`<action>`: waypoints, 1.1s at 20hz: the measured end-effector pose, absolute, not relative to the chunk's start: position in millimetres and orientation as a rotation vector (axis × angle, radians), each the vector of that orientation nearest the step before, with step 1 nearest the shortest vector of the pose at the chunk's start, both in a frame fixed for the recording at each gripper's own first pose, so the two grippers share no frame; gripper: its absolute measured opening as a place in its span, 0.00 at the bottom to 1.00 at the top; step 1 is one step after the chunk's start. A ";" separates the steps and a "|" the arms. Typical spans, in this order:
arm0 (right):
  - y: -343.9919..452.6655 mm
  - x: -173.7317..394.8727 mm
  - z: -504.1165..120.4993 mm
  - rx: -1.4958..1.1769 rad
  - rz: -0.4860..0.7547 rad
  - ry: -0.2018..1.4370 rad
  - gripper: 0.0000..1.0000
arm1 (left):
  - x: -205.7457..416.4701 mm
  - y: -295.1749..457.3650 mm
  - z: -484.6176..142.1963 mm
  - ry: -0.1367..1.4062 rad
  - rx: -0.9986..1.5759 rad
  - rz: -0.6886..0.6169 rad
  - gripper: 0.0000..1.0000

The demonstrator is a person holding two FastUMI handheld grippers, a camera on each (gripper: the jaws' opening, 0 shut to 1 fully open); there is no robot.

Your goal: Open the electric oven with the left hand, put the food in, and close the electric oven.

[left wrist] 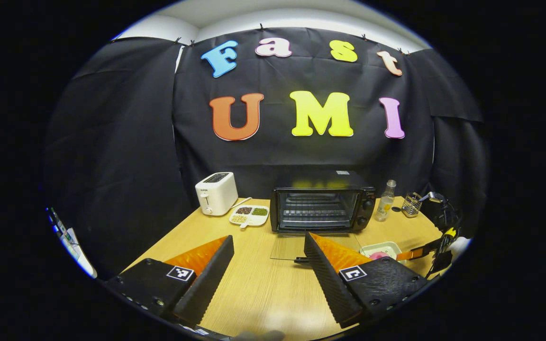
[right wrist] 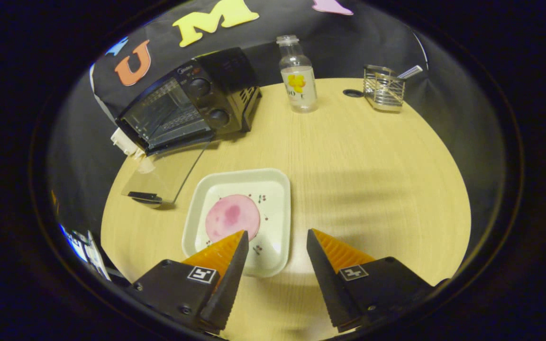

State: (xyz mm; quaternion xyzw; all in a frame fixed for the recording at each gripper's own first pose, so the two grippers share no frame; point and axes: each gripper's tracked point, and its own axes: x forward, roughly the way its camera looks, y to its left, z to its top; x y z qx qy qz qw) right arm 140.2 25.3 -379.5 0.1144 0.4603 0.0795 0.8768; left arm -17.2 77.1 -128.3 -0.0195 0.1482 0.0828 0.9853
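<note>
Now: oven door down; right gripper nearer food.
Food lies lower centre, just up-left of its empty, wide-open jaws; left gripper likewise open, empty.

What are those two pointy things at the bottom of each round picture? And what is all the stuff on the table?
Those are the two fingers of a grabbing tool that a person holds, one tool in each hand. A camera rides on each tool. Both the left gripper and the right gripper are open and hold nothing. On the wooden table stands a small oven with its glass door folded down. Nearby are a toaster, a snack dish, a bottle, a wire basket, and a white tray with a pink slice of food.
</note>
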 end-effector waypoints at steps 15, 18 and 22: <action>16.7 166.9 -388.6 0.311 0.149 1.169 0.01 | 7.7 72.5 -140.6 0.308 -0.125 0.219 0.95; 15.9 167.3 -387.6 0.279 0.151 1.197 0.04 | 5.4 70.2 -144.6 0.315 -0.131 0.217 0.95; 17.4 166.0 -387.0 0.361 0.196 1.198 0.01 | 0.9 69.1 -145.9 0.321 -0.143 0.217 0.95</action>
